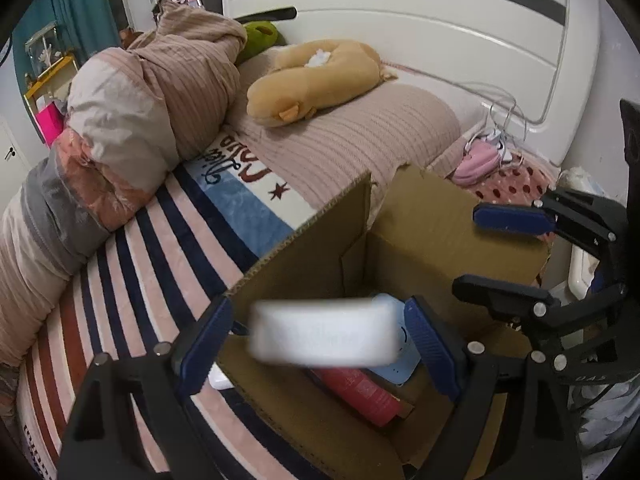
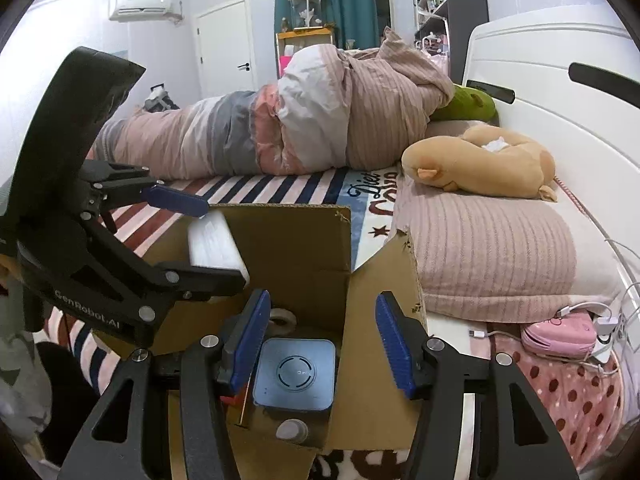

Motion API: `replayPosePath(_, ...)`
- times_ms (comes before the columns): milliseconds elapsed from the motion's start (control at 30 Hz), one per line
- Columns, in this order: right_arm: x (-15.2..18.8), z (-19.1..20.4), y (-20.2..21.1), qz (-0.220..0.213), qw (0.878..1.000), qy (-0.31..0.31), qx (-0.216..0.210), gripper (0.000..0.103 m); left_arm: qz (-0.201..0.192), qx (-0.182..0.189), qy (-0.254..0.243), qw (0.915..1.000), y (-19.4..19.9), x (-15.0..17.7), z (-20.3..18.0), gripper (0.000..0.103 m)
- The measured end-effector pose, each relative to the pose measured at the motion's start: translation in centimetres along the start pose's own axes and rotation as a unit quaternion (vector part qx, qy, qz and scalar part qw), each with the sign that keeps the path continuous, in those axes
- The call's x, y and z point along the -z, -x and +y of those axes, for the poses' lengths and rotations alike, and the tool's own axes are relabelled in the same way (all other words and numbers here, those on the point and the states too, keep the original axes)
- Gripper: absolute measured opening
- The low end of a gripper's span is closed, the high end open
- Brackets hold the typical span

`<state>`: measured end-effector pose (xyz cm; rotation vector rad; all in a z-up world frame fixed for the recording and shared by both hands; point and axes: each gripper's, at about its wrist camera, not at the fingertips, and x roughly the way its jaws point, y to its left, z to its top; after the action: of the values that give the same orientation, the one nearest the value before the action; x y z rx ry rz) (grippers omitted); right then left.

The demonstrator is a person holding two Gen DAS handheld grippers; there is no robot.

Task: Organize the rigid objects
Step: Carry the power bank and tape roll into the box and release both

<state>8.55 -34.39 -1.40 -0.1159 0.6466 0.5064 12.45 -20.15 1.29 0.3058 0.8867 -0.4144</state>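
1. Near the bed's point(image 2: 304, 184) side edge, toward the headboard end, stands an open cardboard box point(image 2: 304, 240), flaps upright, striped blanket point(image 1: 132, 288) running clear toward the rolled duvet point(image 2: 304, 120).
2. Inside the box lie a grey square device point(image 2: 294, 376), a red cylinder point(image 1: 360, 394) and a tape roll point(image 2: 282, 320), leaving little spare floor.
3. Above the box opening, the left gripper point(image 1: 320, 340) has its jaws closed against the ends of a white rectangular block point(image 1: 324, 332).
4. Over the box's near wall, the right gripper point(image 2: 320, 340) hangs with jaws spread wide and holding nothing, the grey device below between them.
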Motion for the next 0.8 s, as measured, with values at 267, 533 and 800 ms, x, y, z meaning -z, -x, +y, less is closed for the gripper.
replayPosePath(267, 0.0, 0.8, 0.8, 0.003, 1.000, -0.002, 0.003, 0.051, -0.025, 0.001, 0.014, 0.9996, 2.3, 0.5, 1.1, 0.089)
replayPosePath(533, -1.3, 4.5, 1.0, 0.004, 1.000, 0.017, -0.016, 0.051, -0.073, -0.028, 0.059, 0.9952, 7.9, 3.9, 6.3, 0.089)
replayPosePath(800, -3.1, 13.9, 0.6, -0.017, 0.995, 0.056, -0.080, 0.051, -0.092, -0.064, 0.122, 0.9861, 10.4, 11.1, 13.4, 0.089)
